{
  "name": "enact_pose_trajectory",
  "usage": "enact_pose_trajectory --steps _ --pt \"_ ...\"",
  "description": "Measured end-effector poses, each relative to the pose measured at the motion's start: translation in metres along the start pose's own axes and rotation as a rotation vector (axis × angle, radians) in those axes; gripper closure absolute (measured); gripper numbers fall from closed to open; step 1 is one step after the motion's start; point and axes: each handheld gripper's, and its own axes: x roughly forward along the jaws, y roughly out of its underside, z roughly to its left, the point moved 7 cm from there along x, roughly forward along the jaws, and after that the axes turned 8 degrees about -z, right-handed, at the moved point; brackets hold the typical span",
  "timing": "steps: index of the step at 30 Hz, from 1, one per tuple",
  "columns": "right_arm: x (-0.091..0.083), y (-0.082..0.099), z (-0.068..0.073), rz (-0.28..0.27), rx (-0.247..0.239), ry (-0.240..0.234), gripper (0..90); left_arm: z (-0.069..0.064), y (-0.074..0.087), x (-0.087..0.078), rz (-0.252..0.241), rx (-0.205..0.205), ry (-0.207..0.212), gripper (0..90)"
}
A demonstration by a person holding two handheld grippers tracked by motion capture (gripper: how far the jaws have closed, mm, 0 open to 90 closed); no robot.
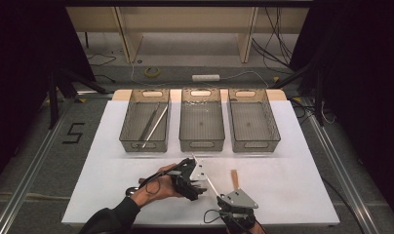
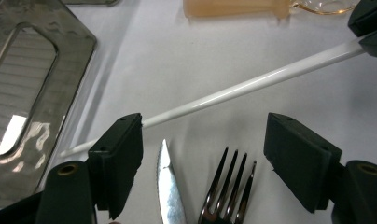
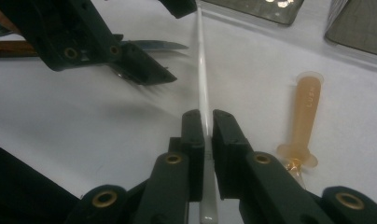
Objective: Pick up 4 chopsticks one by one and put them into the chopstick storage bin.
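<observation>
Fingers of the right gripper are clamped on the white chopstick; left gripper fingers are spread, nothing gripped, near the desk's front edge.

Before you, three bins stand abreast at the table's far side; the left bin holds rods. Nearer you, knife lies just left of fork, chopstick beyond both.

Your high view looks forward and down from the near edge of the bench, taking in its far edge. Both tool views sit close above its surface, sharing the white rod and the fork.
</observation>
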Motion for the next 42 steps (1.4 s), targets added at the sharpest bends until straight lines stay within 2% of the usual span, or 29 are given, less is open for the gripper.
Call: enact_pose_trajectory --steps 11,16,27,33,42 --pt "-0.001 -0.005 0.004 0.000 -0.017 -0.008 84.1 0.004 -0.002 0.014 -0.001 0.051 0.034 31.8" --pt "-0.002 -0.005 0.005 0.002 -0.020 -0.011 84.1 0.006 -0.001 0.020 0.003 0.072 0.036 33.7" --pt "-0.003 -0.007 0.003 -0.002 -0.024 -0.017 84.1 0.003 -0.006 0.024 0.002 0.128 0.069 39.9" --pt "-0.003 -0.007 0.001 0.002 -0.032 -0.022 84.1 0.001 -0.008 0.022 0.021 0.193 0.079 50.0" --pt "-0.007 -0.014 -0.006 -0.028 -0.023 -0.037 83.6 0.002 -0.018 0.011 0.054 0.307 0.080 60.6"
